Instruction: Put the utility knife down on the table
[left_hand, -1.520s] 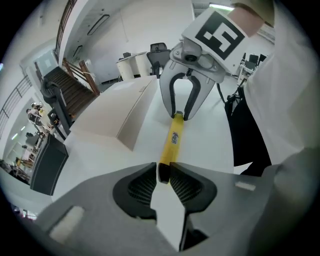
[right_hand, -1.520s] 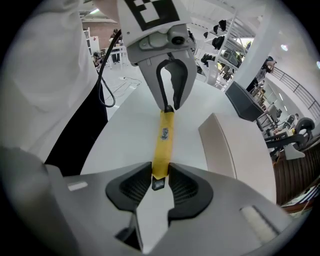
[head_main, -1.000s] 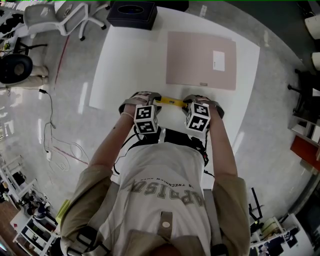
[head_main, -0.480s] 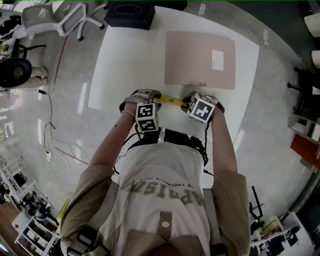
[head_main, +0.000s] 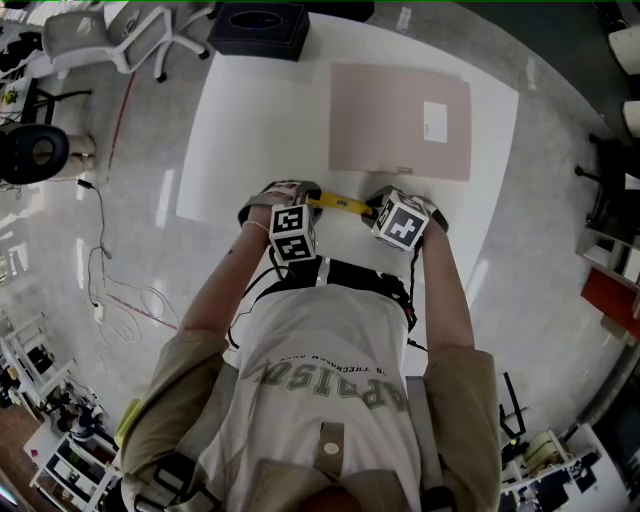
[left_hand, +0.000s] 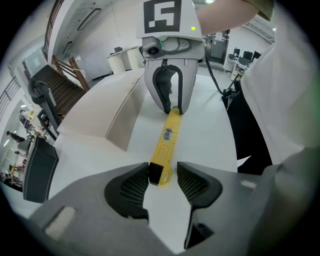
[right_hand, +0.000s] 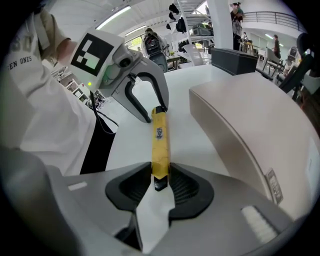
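Observation:
A yellow utility knife (head_main: 340, 205) lies lengthwise between my two grippers, low over the white table (head_main: 250, 130) near its front edge. My right gripper (right_hand: 160, 182) is shut on one end of the knife (right_hand: 160, 145), with both pads pressed against its sides. My left gripper (left_hand: 164, 177) is open around the other end of the knife (left_hand: 167, 140). That black-tipped end rests against one pad, with a gap to the other. In the head view the left gripper (head_main: 310, 197) and the right gripper (head_main: 372, 208) face each other along the knife.
A flat beige box (head_main: 400, 120) lies on the table just beyond the knife, to the right. A black box (head_main: 258, 28) stands at the far edge. An office chair (head_main: 120, 30) and cables are on the floor to the left. My torso is close behind the grippers.
My right gripper has rolled about its own axis, so its marker cube now shows tilted. The knife and the left gripper have stayed about where they were.

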